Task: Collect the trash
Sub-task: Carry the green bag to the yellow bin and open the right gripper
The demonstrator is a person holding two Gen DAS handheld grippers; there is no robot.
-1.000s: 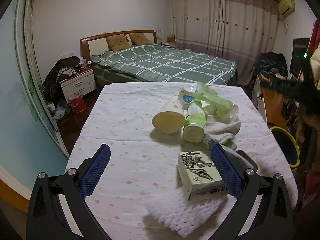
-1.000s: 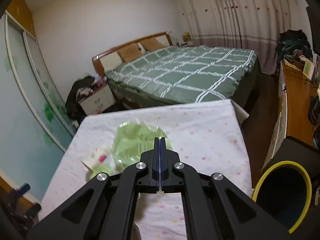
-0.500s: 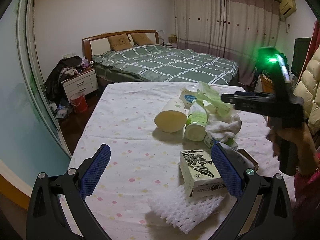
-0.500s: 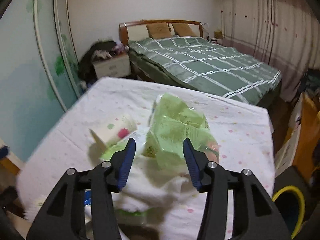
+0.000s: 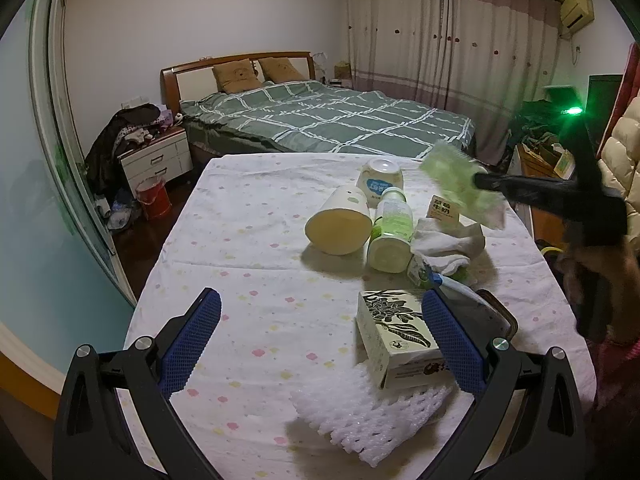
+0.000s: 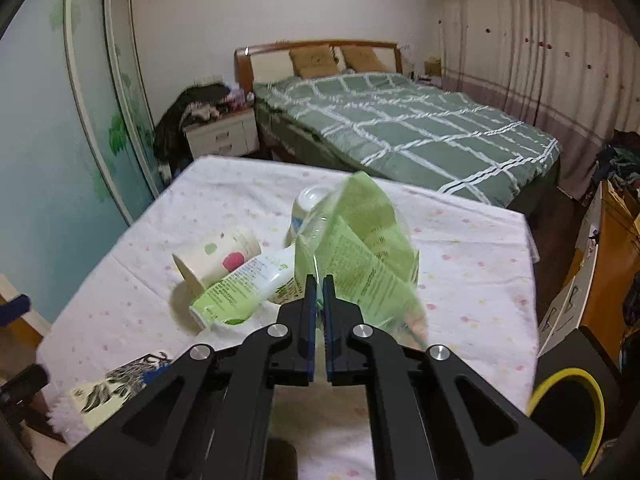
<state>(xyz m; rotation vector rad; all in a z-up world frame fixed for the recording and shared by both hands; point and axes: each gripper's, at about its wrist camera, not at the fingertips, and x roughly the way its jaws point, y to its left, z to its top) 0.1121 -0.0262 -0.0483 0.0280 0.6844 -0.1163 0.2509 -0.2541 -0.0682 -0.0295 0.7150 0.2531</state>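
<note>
Half a second ago the right gripper was spread around the green wrapper; now its fingers are pinching the wrapper's near edge and holding it lifted, blurred, above the white cloth on the table. Nearest, the left gripper is hovering with its blue pads wide apart and gripping nothing, with a white foam net lying between them and a printed box sitting on the net just inside the right pad. Beyond the box, a green-labelled bottle and a paper cup are lying on their sides, touching. Beyond the bottle, a white jar is resting against it. Beside the table, a yellow-rimmed bin is standing on the floor.
</note>
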